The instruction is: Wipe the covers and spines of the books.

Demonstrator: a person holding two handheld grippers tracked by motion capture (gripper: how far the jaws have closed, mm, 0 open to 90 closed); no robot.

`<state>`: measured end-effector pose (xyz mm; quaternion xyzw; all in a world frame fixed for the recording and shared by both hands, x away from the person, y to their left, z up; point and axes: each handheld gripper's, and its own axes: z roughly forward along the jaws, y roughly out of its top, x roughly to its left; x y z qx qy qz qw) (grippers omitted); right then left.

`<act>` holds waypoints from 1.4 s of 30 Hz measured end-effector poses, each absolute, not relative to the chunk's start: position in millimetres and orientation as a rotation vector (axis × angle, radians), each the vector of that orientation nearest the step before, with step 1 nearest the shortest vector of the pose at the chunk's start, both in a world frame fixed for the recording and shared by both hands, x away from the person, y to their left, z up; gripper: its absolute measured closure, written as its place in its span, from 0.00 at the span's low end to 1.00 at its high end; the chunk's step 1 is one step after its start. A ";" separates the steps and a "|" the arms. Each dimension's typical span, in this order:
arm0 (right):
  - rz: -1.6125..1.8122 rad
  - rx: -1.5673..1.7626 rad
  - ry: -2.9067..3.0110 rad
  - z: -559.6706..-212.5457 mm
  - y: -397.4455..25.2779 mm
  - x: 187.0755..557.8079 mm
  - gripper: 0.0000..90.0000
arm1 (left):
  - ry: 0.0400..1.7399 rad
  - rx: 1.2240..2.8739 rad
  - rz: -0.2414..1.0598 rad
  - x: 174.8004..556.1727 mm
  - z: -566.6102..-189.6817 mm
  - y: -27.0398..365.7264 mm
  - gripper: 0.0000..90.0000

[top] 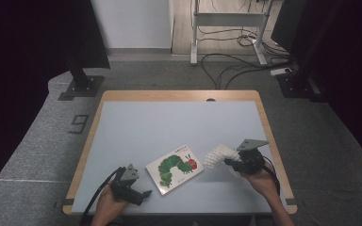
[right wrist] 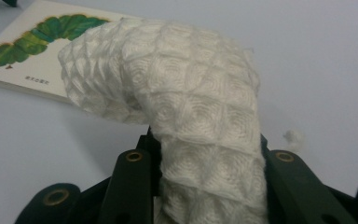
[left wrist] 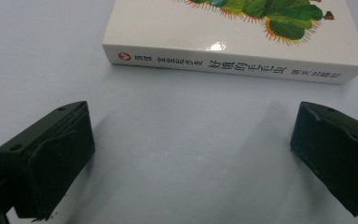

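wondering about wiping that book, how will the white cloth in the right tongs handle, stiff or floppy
Probably floppy: the white cloth bends over and droops beyond the right tongs. Its waffle weave looks soft and light, so it would likely drag and bunch. A lint speck on the table suggests it may shed.

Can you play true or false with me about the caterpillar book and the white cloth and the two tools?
1. The right tool holds the white cloth. True.
2. The book stands upright on the table. False: it lies flat, cover up.
3. The left tool is shut on the book. False: its jaws stand wide apart, short of the book's spine and not touching it.
4. The book's cover shows a green caterpillar with a red head. True.
5. The cloth lies flat on top of the book. False: it is lifted off the table in the right tool, beside the book.
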<state>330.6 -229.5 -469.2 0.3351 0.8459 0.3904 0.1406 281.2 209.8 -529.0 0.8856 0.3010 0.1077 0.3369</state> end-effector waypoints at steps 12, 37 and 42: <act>1.183 0.895 2.493 -467.5 -200.0 332.1 0.72 | 0.785 2.308 0.283 280.9 -528.9 209.6 0.00; 1.176 0.777 2.595 -495.0 -147.7 343.2 0.70 | 0.854 2.297 0.357 274.2 -525.5 235.6 0.00; 1.151 0.780 2.603 -502.4 -146.8 343.6 0.70 | 0.870 2.284 0.345 275.2 -527.5 239.3 0.00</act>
